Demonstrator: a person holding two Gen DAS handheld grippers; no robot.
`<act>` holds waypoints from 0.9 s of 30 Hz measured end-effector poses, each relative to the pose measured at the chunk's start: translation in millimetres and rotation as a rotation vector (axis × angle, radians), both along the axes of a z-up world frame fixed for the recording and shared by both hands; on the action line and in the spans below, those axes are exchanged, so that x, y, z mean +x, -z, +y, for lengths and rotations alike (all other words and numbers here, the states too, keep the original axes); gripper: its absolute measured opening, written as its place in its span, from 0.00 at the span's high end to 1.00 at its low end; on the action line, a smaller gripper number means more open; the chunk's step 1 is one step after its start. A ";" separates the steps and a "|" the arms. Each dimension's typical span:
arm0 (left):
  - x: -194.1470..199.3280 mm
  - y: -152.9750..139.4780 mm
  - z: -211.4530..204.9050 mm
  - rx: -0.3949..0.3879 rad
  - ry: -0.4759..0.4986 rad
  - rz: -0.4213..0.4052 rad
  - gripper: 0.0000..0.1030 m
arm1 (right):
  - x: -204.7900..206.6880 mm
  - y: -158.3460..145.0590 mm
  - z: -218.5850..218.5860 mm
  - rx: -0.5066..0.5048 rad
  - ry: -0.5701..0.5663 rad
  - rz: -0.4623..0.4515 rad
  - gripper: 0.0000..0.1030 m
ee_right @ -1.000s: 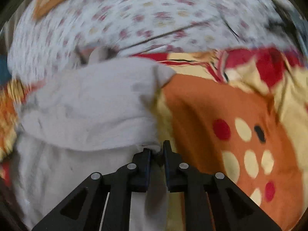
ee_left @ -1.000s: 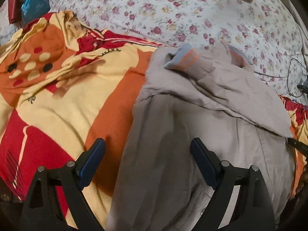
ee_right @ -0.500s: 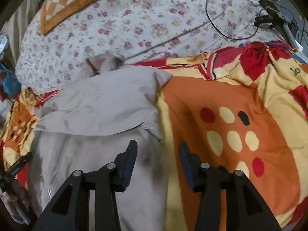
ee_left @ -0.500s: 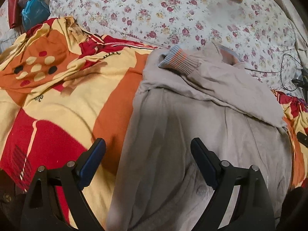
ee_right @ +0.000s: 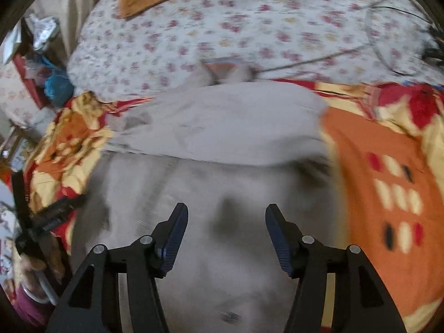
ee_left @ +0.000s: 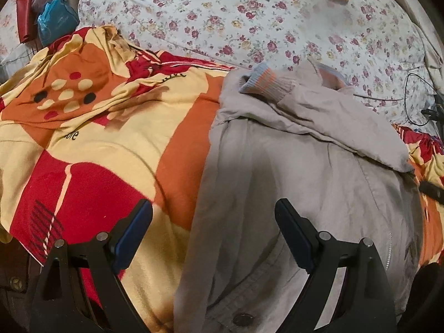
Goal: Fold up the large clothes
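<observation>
The left gripper (ee_left: 213, 224) is standing wide open and gripping nothing; its left finger is hanging over the blanket (ee_left: 111, 144), its right finger over the jacket (ee_left: 291, 172), with the garment's left edge running between them. The right gripper (ee_right: 226, 227) is opening its jaws, with nothing clamped between them; only the jacket (ee_right: 222, 194) is showing below the gap, and this view is blurred.

One grey jacket is lying on the bed, on top of one orange, red and yellow blanket, near the bed's front edge. One sleeve (ee_left: 319, 113) is lying folded across the jacket's upper part, its striped cuff (ee_left: 263, 84) pointing toward the left edge. One round button (ee_left: 242, 319) is showing near the hem. One floral sheet (ee_left: 249, 22) is covering the bed's far side. One black cable (ee_left: 410, 97) is lying at the right edge.
</observation>
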State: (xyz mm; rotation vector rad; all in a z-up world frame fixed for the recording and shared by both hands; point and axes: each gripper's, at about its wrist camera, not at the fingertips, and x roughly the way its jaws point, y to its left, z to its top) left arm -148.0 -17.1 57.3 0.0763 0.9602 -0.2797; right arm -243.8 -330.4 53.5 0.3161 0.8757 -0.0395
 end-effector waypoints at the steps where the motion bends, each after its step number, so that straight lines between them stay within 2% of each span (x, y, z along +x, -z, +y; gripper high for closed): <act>1: 0.3 1.1 1.9 0.001 -0.006 0.001 0.13 | 13.0 -1.4 10.2 -0.002 -0.022 -0.013 0.44; 3: 1.4 2.7 5.1 -0.002 -0.013 0.007 0.13 | 35.0 -3.3 23.7 0.007 -0.038 -0.035 0.49; 6: 4.7 3.4 13.3 -0.006 -0.027 0.008 0.13 | 79.7 -4.0 45.9 0.032 -0.070 -0.055 0.49; 10: 9.4 4.6 28.4 -0.017 -0.065 0.005 0.13 | 138.0 1.3 76.4 0.004 -0.076 -0.081 0.49; 14: 17.0 8.6 39.6 -0.020 -0.082 0.025 0.13 | 179.0 17.3 98.8 -0.008 -0.075 -0.065 0.49; 16: 20.5 9.6 44.1 -0.035 -0.091 0.032 0.13 | 191.4 36.2 112.3 -0.013 -0.096 -0.005 0.51; 18: 23.0 12.1 45.1 -0.048 -0.096 0.046 0.13 | 195.8 56.0 122.6 -0.029 -0.115 0.068 0.54; 19: 23.6 13.3 44.2 -0.050 -0.092 0.053 0.13 | 192.8 59.1 128.0 -0.073 -0.125 0.047 0.54; 21: 23.0 14.1 40.8 -0.046 -0.077 0.054 0.13 | 187.0 54.6 125.7 -0.075 -0.148 0.064 0.54; 24: 17.3 10.4 35.9 -0.050 -0.053 0.040 0.13 | 160.7 32.5 105.7 -0.001 -0.170 0.075 0.52; 25: 15.6 8.9 35.1 -0.056 -0.048 0.036 0.13 | 145.7 23.3 98.6 -0.009 -0.180 0.067 0.51; 27: 11.8 5.7 33.7 -0.066 -0.040 0.033 0.13 | 112.2 8.0 85.0 -0.052 -0.187 0.064 0.34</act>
